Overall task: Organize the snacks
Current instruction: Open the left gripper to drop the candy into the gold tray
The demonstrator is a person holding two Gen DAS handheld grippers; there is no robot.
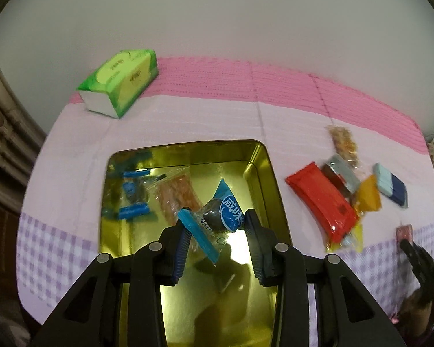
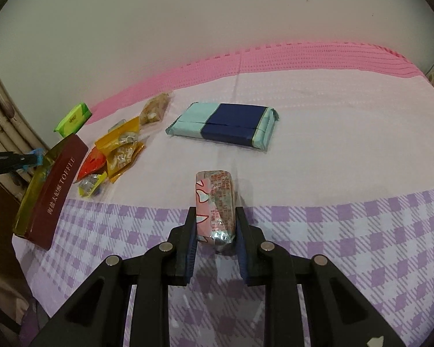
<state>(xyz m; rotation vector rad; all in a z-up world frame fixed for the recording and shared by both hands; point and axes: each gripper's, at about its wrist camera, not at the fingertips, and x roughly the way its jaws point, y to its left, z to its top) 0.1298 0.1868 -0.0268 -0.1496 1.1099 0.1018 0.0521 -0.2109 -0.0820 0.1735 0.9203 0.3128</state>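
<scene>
My left gripper has its jaws clamped on a blue-wrapped snack, held above the gold tin, where two more packets lie, one apparently also blue. To the right, a loose pile of snacks lies on the surface. My right gripper grips a pink-wrapped snack at the near checkered edge.
</scene>
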